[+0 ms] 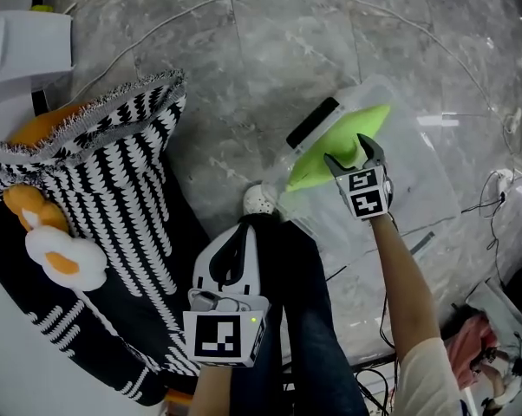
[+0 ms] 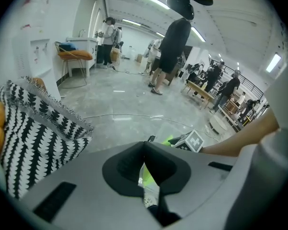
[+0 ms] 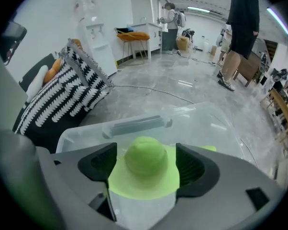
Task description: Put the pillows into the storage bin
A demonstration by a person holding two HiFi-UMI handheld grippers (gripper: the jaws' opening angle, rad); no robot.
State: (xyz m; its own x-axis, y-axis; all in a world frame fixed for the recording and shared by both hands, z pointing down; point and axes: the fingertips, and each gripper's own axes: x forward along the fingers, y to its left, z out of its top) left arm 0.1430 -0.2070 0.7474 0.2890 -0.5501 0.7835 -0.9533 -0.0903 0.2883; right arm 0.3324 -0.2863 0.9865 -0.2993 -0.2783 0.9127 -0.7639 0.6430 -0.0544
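Fingers of the right gripper (image 1: 355, 152) stand wide around the green pillow (image 1: 317, 170) inside the storage bin (image 1: 417, 193). Left gripper (image 1: 242, 225) fingers are closed, empty.

Left tool (image 2: 145, 151) with jaws together and nothing between them, black-and-white pillow (image 2: 34, 133) at left, grey floor (image 2: 129, 97) with a thin cable (image 2: 134, 115), person (image 2: 175, 47) in dark clothes standing far behind

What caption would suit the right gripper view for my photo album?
Open right gripper straddling a lime-green pillow inside the clear plastic storage bin.
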